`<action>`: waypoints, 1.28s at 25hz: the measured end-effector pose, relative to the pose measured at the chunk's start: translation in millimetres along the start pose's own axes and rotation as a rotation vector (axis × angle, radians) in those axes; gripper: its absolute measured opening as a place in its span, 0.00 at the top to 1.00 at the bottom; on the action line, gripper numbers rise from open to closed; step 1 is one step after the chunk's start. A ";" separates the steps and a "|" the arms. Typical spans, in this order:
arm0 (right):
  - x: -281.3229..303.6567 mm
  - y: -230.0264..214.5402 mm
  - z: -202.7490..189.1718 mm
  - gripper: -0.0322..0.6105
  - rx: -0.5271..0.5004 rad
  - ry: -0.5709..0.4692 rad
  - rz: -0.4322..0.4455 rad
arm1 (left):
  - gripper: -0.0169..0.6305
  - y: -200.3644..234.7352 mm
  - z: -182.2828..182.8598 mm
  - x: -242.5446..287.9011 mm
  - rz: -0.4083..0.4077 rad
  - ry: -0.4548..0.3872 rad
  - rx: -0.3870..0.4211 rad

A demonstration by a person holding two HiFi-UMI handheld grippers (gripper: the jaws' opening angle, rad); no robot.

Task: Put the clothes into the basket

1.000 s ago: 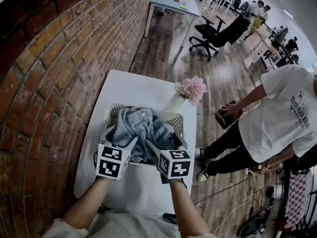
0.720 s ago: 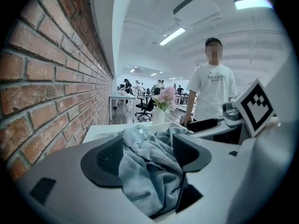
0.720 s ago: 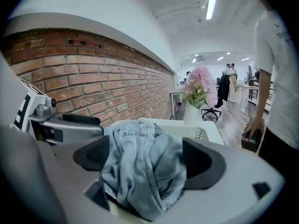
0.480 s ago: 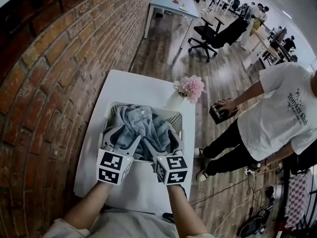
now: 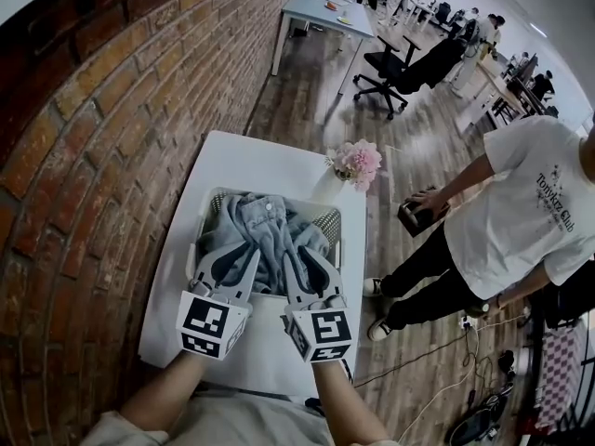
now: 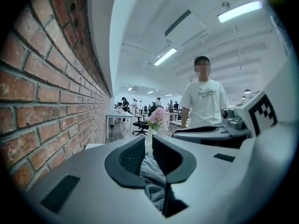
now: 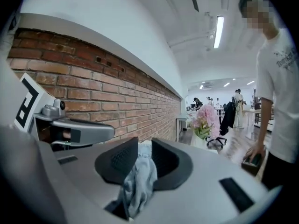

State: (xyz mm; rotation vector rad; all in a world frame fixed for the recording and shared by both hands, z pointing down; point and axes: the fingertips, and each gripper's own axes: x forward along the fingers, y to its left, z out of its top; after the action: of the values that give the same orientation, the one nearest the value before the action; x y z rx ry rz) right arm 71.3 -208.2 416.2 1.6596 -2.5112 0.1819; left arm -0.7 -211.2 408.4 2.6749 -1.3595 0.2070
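Item: denim clothes [image 5: 265, 238], lying heaped inside basket [image 5: 327, 223] nearing table's [image 5: 232, 165] right edge | handling: soft, limp, probably sagging heavily; bunched folds offering best hold | left gripper [image 6: 148, 146], right gripper [image 7: 145, 153]: jaws closing, each pinching fabric.

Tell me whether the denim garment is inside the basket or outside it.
Inside: the denim garment lies bunched within the basket walls in the head view.
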 end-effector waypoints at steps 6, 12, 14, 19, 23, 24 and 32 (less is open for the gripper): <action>-20.2 16.8 17.6 0.94 -0.012 -0.061 0.010 | 0.92 -20.1 19.4 -19.9 -0.014 -0.052 0.032; -47.0 37.9 38.6 0.94 -0.035 -0.109 0.034 | 0.93 -42.1 43.6 -48.5 -0.027 -0.088 0.058; -56.4 43.4 47.5 0.94 -0.039 -0.126 0.037 | 0.93 -47.3 50.1 -58.4 -0.025 -0.095 0.056; -83.4 54.0 63.5 0.94 -0.028 -0.144 0.032 | 0.93 -65.5 60.2 -84.3 -0.038 -0.088 0.045; -102.0 61.4 65.0 0.94 -0.041 -0.137 0.026 | 0.93 -76.1 61.0 -100.1 -0.040 -0.074 0.074; -104.9 64.7 67.5 0.94 -0.041 -0.137 0.030 | 0.93 -78.3 60.9 -103.4 -0.040 -0.073 0.085; -116.3 80.3 67.3 0.94 -0.042 -0.114 0.031 | 0.93 -85.8 53.8 -120.2 -0.050 -0.063 0.089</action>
State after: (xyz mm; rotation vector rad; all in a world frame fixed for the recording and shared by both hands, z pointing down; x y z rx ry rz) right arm 40.0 -83.1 327.6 1.6613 -2.6047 0.0376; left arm 2.0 -75.7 328.9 2.8084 -1.3289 0.1836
